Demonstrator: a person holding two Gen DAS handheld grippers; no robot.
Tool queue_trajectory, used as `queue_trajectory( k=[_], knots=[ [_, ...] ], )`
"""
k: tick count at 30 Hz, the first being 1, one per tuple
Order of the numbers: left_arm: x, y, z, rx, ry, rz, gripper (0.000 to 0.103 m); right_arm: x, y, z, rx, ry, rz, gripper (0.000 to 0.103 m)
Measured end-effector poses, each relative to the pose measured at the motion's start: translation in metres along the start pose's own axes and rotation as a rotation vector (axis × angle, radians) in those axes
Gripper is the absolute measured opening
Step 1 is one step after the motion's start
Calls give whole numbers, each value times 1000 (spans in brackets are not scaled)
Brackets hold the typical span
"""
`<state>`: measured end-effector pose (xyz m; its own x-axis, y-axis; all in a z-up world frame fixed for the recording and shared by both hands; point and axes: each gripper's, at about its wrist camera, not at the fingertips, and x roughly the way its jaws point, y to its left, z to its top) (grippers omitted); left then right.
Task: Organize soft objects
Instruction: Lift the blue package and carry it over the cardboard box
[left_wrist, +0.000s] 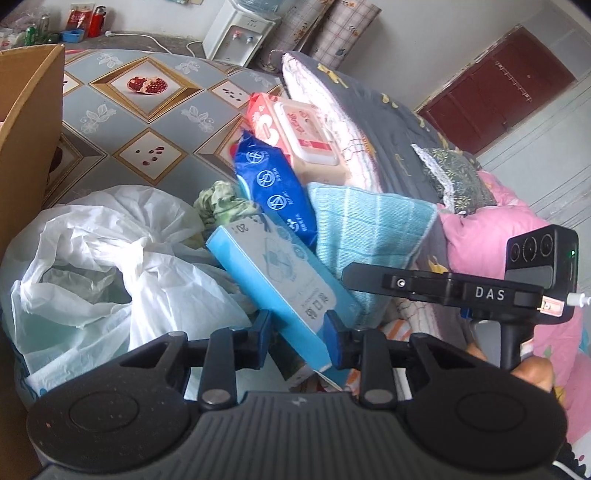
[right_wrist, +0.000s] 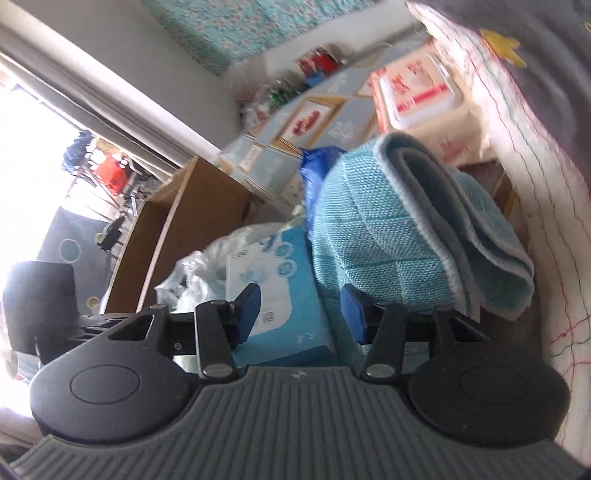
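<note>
One cardboard box (left_wrist: 26, 122), one plastic bag (left_wrist: 110, 258), two wipe packs (left_wrist: 273, 181) (left_wrist: 295, 125), one teal cloth (left_wrist: 369, 229), one mask box (left_wrist: 280, 288)

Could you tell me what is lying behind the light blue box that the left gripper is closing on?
Behind the light blue box lie a dark blue packet, a crumpled green cloth and a folded teal towel. The box covers the packet's lower end.

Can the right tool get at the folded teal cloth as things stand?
Probably yes: the right tool is open right at the teal cloth, nothing between them, though the light blue box crowds its other finger.
</note>
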<state>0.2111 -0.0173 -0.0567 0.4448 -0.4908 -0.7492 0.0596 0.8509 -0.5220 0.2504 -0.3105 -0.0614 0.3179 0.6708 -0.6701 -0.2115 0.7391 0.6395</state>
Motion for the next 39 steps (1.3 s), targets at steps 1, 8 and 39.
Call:
queue_trajectory(
  k=[1, 8, 39],
  knots=[
    [1, 2, 1, -6, 1, 0, 34, 4, -1, 2, 7, 10, -12, 47],
    [9, 4, 5, -14, 18, 5, 42, 17, -5, 3, 63, 55, -3, 42],
    [-166, 33, -2, -9, -346, 111, 39, 19, 167, 11, -103, 25, 221, 30]
  ],
)
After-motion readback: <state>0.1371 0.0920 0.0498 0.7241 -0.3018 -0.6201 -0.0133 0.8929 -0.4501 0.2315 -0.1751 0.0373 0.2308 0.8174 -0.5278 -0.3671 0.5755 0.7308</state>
